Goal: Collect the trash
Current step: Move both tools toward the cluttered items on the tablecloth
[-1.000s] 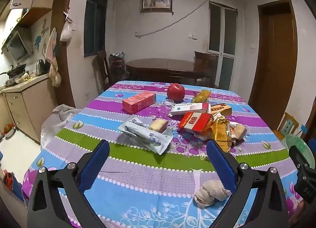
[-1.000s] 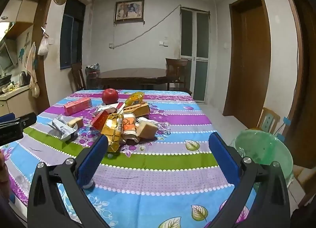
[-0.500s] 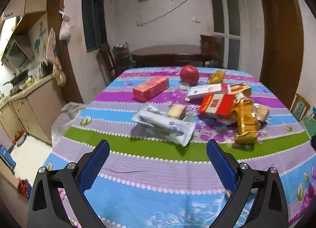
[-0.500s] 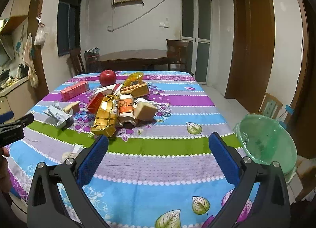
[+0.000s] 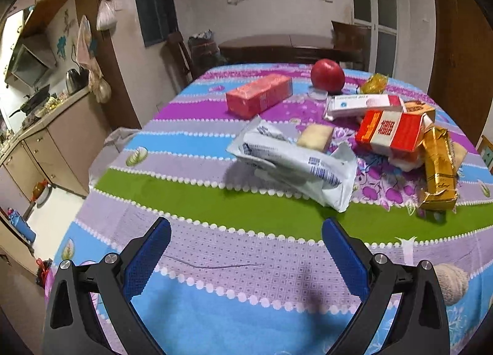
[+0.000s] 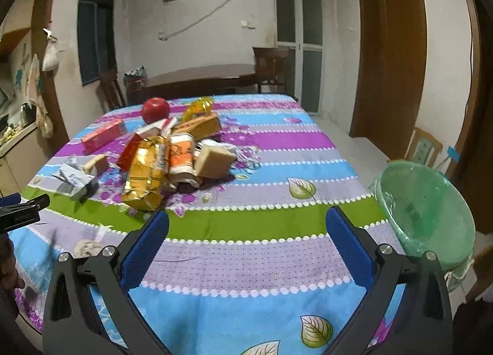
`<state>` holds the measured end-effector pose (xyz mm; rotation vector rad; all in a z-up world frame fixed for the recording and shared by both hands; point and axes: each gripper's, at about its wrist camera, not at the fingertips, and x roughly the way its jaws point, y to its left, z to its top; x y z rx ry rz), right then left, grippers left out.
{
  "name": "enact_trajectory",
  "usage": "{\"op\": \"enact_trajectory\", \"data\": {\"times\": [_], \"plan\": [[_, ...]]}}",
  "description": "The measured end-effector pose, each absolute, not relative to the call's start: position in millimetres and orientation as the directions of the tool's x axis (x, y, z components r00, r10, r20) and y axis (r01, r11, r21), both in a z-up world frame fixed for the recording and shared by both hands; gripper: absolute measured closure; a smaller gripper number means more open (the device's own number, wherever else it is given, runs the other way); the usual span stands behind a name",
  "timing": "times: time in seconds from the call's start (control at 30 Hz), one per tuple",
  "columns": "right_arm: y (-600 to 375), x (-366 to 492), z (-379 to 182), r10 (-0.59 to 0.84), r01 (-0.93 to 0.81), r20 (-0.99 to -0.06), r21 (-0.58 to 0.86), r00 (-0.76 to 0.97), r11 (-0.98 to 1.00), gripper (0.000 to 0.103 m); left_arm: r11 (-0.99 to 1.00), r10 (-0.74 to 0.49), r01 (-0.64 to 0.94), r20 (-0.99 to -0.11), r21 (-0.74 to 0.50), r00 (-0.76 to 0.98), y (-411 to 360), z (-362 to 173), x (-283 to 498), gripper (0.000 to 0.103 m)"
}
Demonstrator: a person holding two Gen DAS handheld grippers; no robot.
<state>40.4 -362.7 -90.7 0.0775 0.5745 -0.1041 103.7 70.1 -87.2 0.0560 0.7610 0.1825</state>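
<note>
Packaging litters a striped tablecloth (image 5: 215, 210). A crumpled white wrapper (image 5: 292, 164) lies nearest my left gripper (image 5: 246, 250), which is open and empty over the near edge. Beyond sit a pink box (image 5: 258, 94), a red-and-white carton (image 5: 389, 130), a gold packet (image 5: 437, 167) and a red apple (image 5: 327, 74). A crumpled tissue ball (image 5: 451, 281) lies by the left gripper's right finger. My right gripper (image 6: 246, 247) is open and empty, short of the gold packet (image 6: 148, 170) and pile. A green-lined bin (image 6: 425, 210) stands past the table's right edge.
A dark wooden table (image 6: 197, 78) and chairs stand behind. Kitchen counter (image 5: 40, 121) runs along the left. A brown door (image 6: 391, 56) is at right, with a small chair (image 6: 423, 147) near the bin. The left gripper's body (image 6: 21, 210) shows at the right wrist view's left edge.
Both grippers have moved forward and tilted down toward the table; the wrappers loom larger in the left wrist view, and the bin shows more fully in the right. Both stay open.
</note>
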Motion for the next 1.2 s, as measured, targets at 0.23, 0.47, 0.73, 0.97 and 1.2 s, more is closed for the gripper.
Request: {"op": "enact_trajectory", "data": {"times": [0.23, 0.47, 0.73, 0.97, 1.2], "plan": [[-383.2, 61.3, -107.6, -0.046, 0.154, -0.62, 0.121, 0.783, 0.981, 0.005, 0.983, 0.181, -0.155, -0.721, 0.103, 0.669, 76.1, -102.5, 124.0, 0.005], [-390.8, 81.7, -118.2, -0.002, 0.148, -0.662, 0.165, 0.749, 0.975, 0.005, 0.98, 0.196, -0.161, -0.753, 0.12, 0.628, 78.7, -114.7, 144.0, 0.005], [-401.9, 93.6, -126.6, 0.07, 0.148, -0.685, 0.254, 0.726, 0.956, 0.005, 0.978, 0.206, -0.152, -0.76, 0.141, 0.616, 79.7, -117.0, 147.2, 0.005], [-403.5, 104.2, -135.7, 0.108, 0.141, -0.726, 0.273, 0.679, 0.952, 0.005, 0.965, 0.263, -0.157, -0.744, 0.211, 0.614, 87.3, -116.9, 152.6, 0.005], [-401.4, 110.3, -135.8, 0.114, 0.131, -0.726, 0.271, 0.678, 0.954, 0.005, 0.972, 0.236, -0.137, -0.753, 0.193, 0.615, 89.8, -118.6, 155.3, 0.005]]}}
